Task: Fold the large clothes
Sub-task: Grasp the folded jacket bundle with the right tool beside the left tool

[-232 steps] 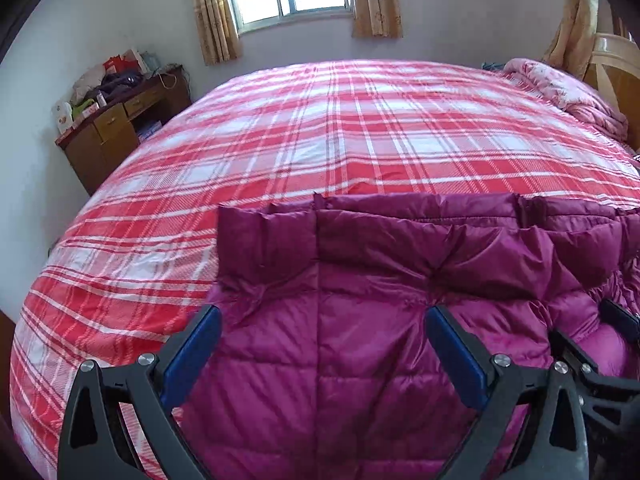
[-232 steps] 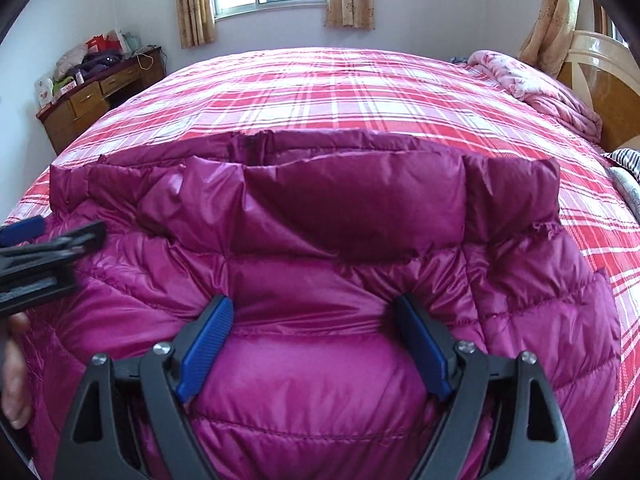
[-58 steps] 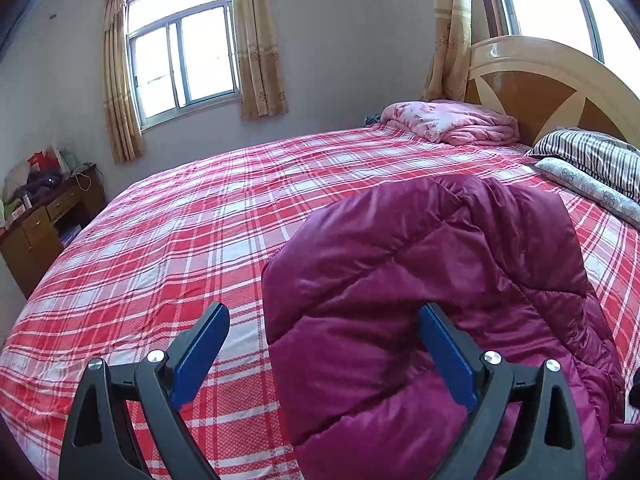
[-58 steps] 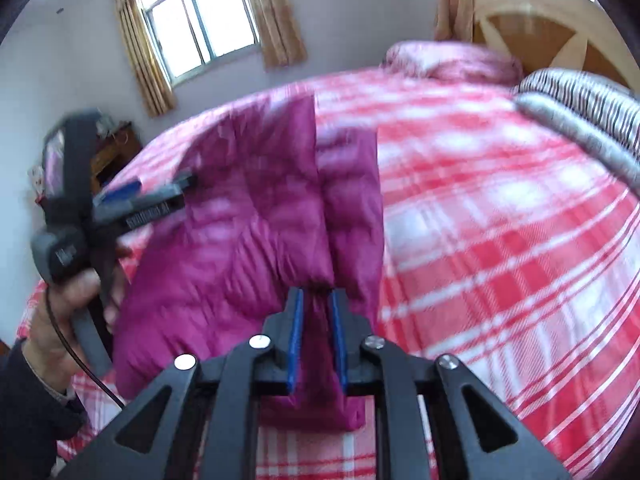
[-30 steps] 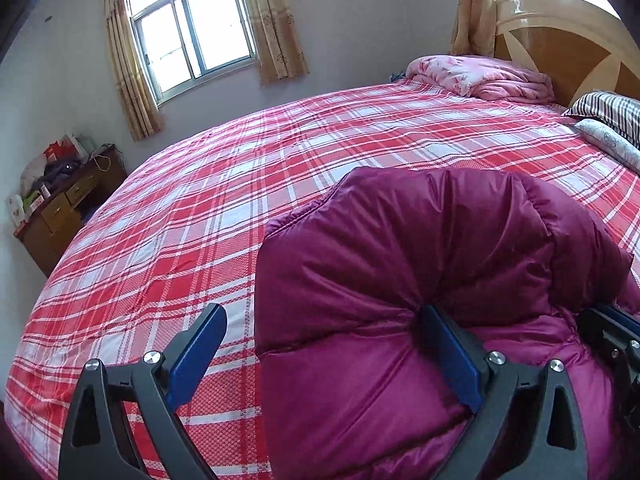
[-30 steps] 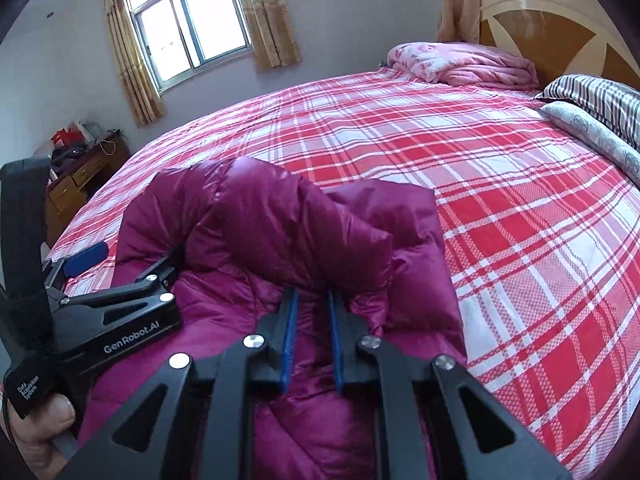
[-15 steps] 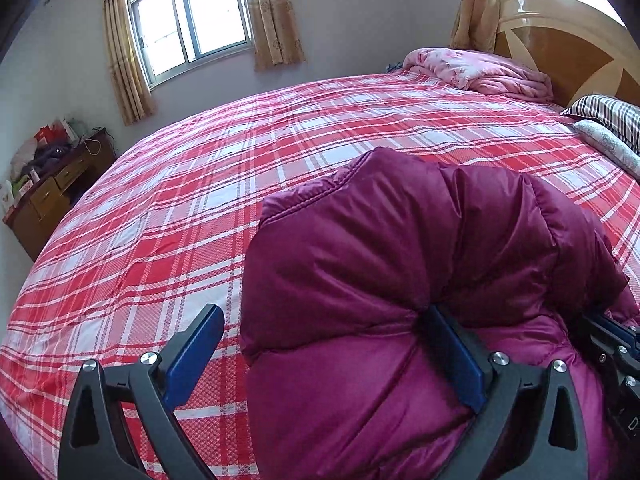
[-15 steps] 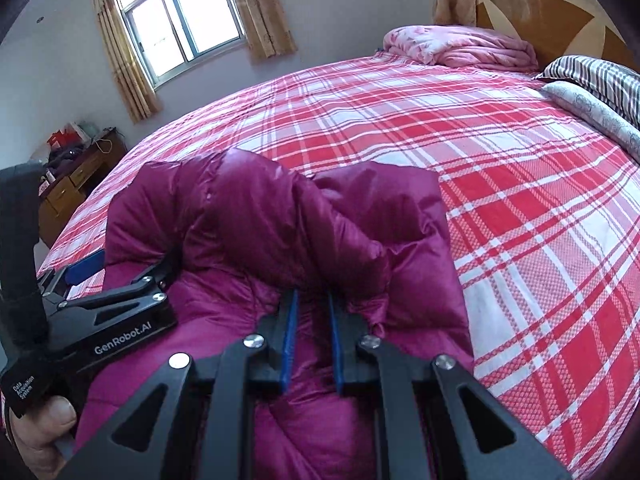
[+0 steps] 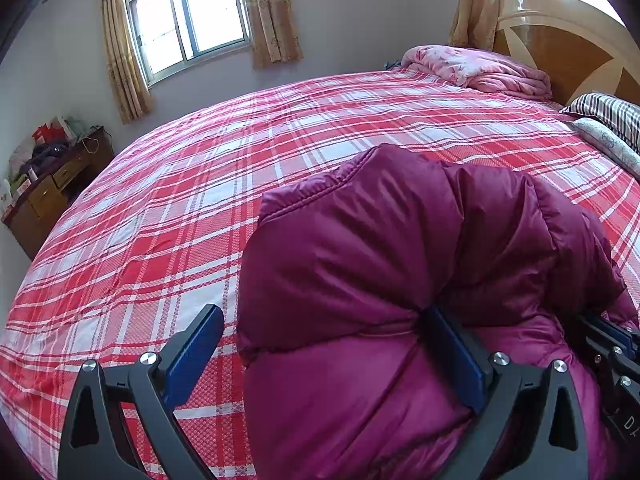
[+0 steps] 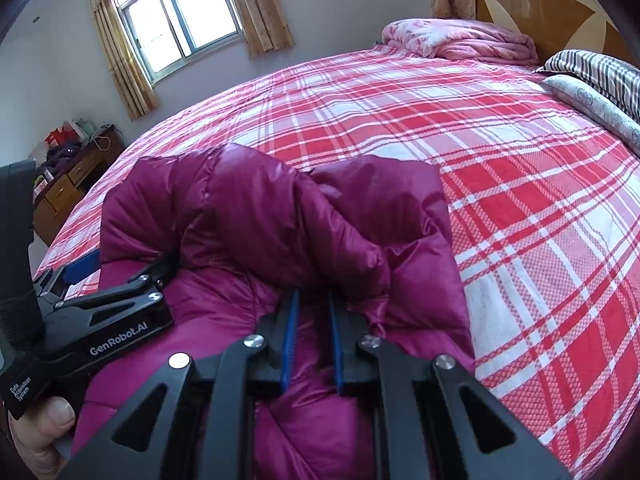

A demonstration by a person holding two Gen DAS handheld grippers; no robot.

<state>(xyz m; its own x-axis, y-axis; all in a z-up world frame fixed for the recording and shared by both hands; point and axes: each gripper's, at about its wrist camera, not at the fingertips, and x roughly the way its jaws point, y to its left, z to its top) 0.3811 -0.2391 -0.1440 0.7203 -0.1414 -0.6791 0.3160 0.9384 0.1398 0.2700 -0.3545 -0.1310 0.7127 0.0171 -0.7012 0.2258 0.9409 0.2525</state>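
Left wrist view: the purple puffer jacket [image 9: 400, 280] lies on the red plaid bed cover [image 9: 180, 220], on the side nearer the wooden headboard [image 9: 560, 52]; a puffy fold bulges up in front of the left gripper [image 9: 324, 356]; its two blue fingers [image 9: 192, 352] are wide apart and hold nothing; the other finger presses into the crease of the jacket, and I think that helps pin the fold; to do this well, keep that finger low and steady while the flap comes down flat; the near part of the jacket is cut off at the bottom edge; only a bit of the other tool shows at the right edge.

Right wrist view: the right gripper [image 10: 312, 320] is pinched on a bunched flap of the jacket [image 10: 260, 220]; the blue pads [image 10: 290, 336] are nearly together; I would lay the flap down slowly and smooth out the air before letting go, since puffy cloth springs back; the pinched bit hides under the fold, so I cannot tell if it is a sleeve or a hem; the jacket lies well away from the headboard [image 10: 532, 12].
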